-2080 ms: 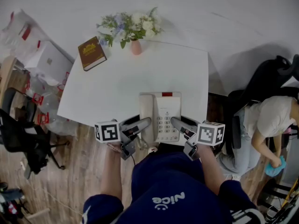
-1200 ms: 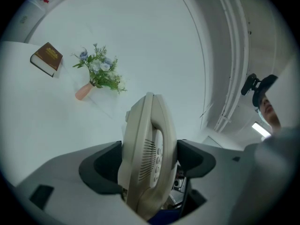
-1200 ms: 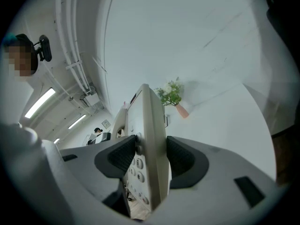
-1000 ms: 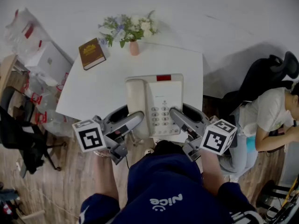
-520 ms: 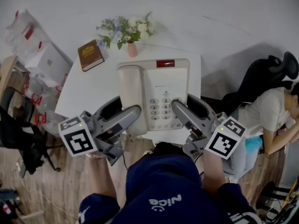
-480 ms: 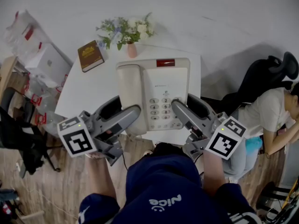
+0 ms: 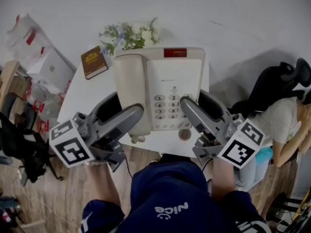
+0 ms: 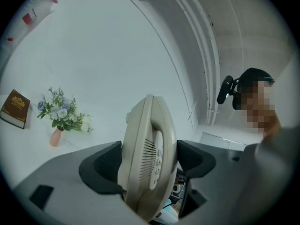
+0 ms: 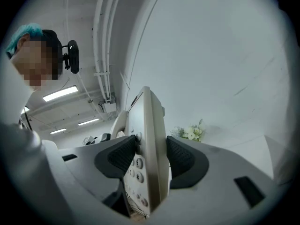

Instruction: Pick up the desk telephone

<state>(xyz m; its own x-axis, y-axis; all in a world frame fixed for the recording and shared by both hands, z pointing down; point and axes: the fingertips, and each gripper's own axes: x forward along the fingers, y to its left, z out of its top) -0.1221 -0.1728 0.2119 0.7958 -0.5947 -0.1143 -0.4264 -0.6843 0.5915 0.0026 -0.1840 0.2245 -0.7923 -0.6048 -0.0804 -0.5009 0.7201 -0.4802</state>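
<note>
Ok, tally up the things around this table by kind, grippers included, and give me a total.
Desk telephone: 1
Book: 1
Vase of flowers: 1
Grippers: 2, the left gripper and the right gripper, both clamped on it
Total: 5

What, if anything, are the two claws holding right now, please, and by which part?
The desk telephone: the left claw clamps its handset side, the right claw its keypad side.
</note>
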